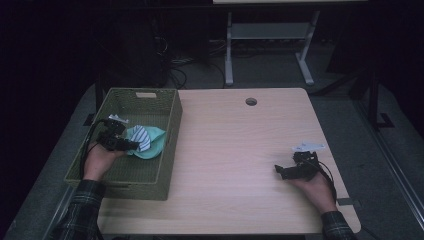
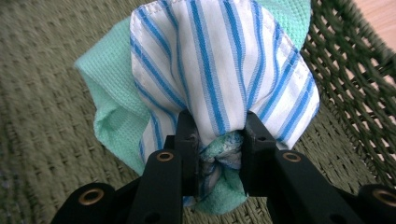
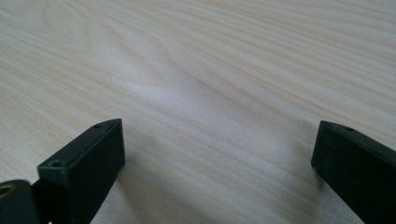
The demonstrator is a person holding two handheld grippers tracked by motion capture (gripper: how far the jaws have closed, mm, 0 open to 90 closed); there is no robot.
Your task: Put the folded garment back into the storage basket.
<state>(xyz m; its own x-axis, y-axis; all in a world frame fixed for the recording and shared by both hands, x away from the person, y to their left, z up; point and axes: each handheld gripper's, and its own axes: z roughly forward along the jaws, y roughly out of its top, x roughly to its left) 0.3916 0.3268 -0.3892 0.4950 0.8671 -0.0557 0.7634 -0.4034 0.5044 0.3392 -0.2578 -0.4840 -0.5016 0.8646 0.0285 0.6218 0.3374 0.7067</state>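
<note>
Striped blue-and-white cloth [image 2: 219,70], bundled with a mint-green cloth [image 2: 109,88], is pinched between the fingers of the left gripper [image 2: 217,135]; both fabrics bulge out above and to either side of the fingers, and a crumpled tail hangs below them. The bundle is held over the floor of the woven olive basket [image 1: 167,145], whose wall rises just beyond the fingers, presumably so that the cloths can be deposited inside. The fingers are closed only as far as the wad of fabric permits. The left hand [image 1: 100,157] is reached in over the basket's near rim, the gripper pointing forward and slightly down. The right gripper [image 3: 219,154] is rested low on the wooden desk [image 1: 240,150], well apart from the basket, its fingers spread wide with nothing between them but bare desk.
</note>
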